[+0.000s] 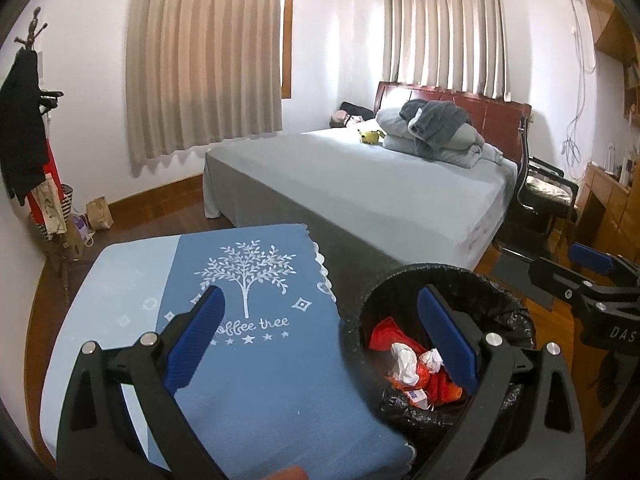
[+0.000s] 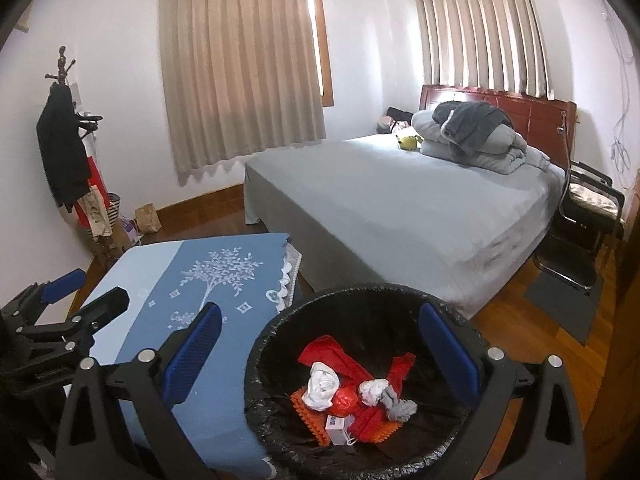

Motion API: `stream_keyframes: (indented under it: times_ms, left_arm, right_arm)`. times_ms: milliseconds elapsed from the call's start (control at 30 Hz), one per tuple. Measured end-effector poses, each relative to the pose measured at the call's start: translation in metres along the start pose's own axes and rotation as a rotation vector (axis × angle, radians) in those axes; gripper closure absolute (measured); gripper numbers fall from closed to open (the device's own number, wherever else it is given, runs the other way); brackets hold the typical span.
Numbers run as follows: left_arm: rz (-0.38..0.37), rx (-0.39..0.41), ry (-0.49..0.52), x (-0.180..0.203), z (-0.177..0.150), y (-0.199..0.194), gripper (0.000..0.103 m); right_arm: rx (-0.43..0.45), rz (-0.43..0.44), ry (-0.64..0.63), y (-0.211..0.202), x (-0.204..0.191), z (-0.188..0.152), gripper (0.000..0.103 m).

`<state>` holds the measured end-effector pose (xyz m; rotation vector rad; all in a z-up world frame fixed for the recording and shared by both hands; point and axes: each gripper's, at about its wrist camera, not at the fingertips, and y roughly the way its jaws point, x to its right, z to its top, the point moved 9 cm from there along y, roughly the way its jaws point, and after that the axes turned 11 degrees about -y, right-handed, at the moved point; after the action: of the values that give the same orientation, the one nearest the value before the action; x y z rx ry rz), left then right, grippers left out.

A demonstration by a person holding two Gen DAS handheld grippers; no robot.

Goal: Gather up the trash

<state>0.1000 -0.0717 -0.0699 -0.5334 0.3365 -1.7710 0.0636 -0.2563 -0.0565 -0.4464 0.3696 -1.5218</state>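
Observation:
A round bin lined with a black bag [image 2: 280,344] [image 1: 500,292] stands on the floor beside a low table covered by a blue cloth [image 1: 256,352] [image 2: 168,280]. Inside lie red wrappers [image 2: 340,354] [image 1: 384,332], crumpled white tissues [image 2: 322,386] [image 1: 404,362], a grey wad [image 2: 398,406] and a small white box [image 2: 338,428]. My left gripper [image 1: 324,338] hovers open over the cloth's right edge and the bin's left rim, holding nothing. My right gripper [image 2: 320,354] hangs open above the bin, also holding nothing. The right gripper [image 1: 592,276] also shows in the left wrist view.
A bed with a grey sheet [image 2: 400,200] fills the room behind the bin, with folded bedding [image 2: 472,136] at its head. A black chair [image 2: 580,216] stands at right on wooden floor. A coat rack [image 2: 64,136] and paper bags [image 2: 148,218] sit at the left wall.

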Motion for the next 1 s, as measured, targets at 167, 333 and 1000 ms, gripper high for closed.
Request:
stream_keyframes:
  times_ms: [167, 333, 1000]
  left_arm:
    - [0.002, 0.004, -0.004, -0.001, 0.002, -0.005, 0.008]
    - [0.004, 0.012, 0.003, 0.002, 0.004, -0.010, 0.008]
    - [0.016, 0.026, 0.008, 0.002, 0.010, -0.017, 0.008]
  right_arm:
    - [0.010, 0.000, -0.007, -0.005, -0.004, 0.005, 0.006]
    - [0.010, 0.001, -0.007, -0.005, -0.005, 0.004, 0.006]
    - [0.009, 0.004, -0.010, -0.007, -0.008, 0.007, 0.006]
